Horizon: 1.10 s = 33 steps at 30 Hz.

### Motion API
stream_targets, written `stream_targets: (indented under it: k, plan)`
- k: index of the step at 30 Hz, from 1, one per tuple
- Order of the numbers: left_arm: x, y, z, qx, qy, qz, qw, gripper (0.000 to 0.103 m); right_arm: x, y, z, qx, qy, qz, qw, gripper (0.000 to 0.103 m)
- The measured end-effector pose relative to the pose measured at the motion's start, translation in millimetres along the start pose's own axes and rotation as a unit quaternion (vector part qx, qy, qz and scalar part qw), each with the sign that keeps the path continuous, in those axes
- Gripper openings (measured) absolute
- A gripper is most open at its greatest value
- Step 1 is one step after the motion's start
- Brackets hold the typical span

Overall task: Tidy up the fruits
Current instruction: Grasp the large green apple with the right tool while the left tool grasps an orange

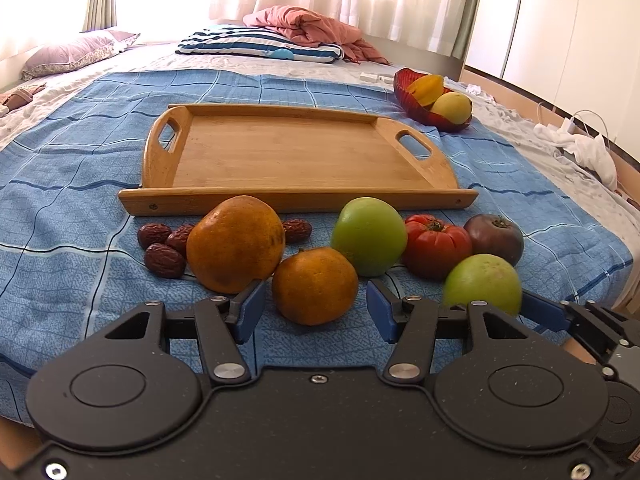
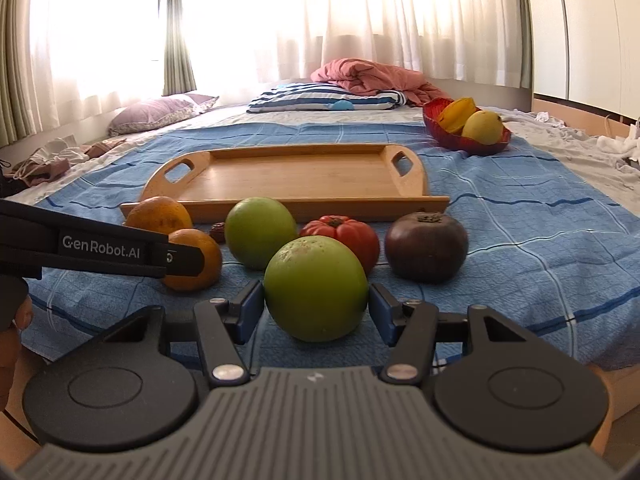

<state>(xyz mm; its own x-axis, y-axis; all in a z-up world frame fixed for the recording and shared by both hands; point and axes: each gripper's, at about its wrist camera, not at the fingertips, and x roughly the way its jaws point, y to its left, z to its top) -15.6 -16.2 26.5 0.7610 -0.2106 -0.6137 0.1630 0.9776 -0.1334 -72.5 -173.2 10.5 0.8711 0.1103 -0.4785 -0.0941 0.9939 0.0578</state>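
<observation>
Fruit lies on a blue bedspread in front of an empty wooden tray (image 1: 296, 152) (image 2: 304, 172). My left gripper (image 1: 315, 312) is open, its jaws on either side of a small orange (image 1: 314, 286) (image 2: 196, 260). A bigger orange (image 1: 236, 244) sits just left of it. My right gripper (image 2: 316, 308) is open around a green apple (image 2: 316, 288) (image 1: 482, 290), fingers (image 2: 250, 308) close to its sides. A second green apple (image 1: 370, 236) (image 2: 260, 238), a red tomato (image 1: 438, 246) (image 2: 346, 236) and a dark purple fruit (image 1: 496, 238) (image 2: 426, 246) lie behind.
Several dried red dates (image 1: 164, 246) lie left of the big orange. A red bowl (image 1: 430, 114) (image 2: 468, 134) with yellow fruit sits at the far right of the tray. Pillows and a pink blanket (image 1: 312, 26) lie at the bed's far end. The bed edge is close below me.
</observation>
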Motion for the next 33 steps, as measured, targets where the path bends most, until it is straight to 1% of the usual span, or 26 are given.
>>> stream_targets:
  k: [3,6,10,11,20,26,31,33]
  plan:
    - [6,-3,0,-0.002,0.0,0.009,1.0,0.053,-1,-8,0,0.005,0.0,-0.016,1.0,0.062]
    - [12,-5,0,-0.008,0.005,0.017,0.9998,0.053,1,-16,1,0.025,0.001,-0.013,1.0,0.063]
    - [17,-6,0,-0.016,0.007,0.022,0.9996,0.053,3,-15,2,0.019,-0.007,-0.015,1.0,0.064]
    - [18,-6,1,-0.016,0.007,0.023,0.9996,0.053,4,-15,3,0.019,-0.007,-0.015,1.0,0.066]
    - [25,-8,-1,-0.029,0.013,0.033,0.999,0.053,9,-19,3,0.034,-0.006,-0.002,0.999,0.069]
    - [26,-9,-2,-0.026,0.011,0.039,0.9989,0.051,15,-19,3,0.045,-0.004,0.002,0.999,0.07]
    - [25,-13,-4,-0.017,0.008,0.042,0.9989,0.051,18,-19,3,0.049,-0.002,0.004,0.999,0.07]
    - [23,-15,-5,-0.012,0.005,0.045,0.9989,0.05,18,-19,2,0.048,0.0,0.004,0.999,0.064]
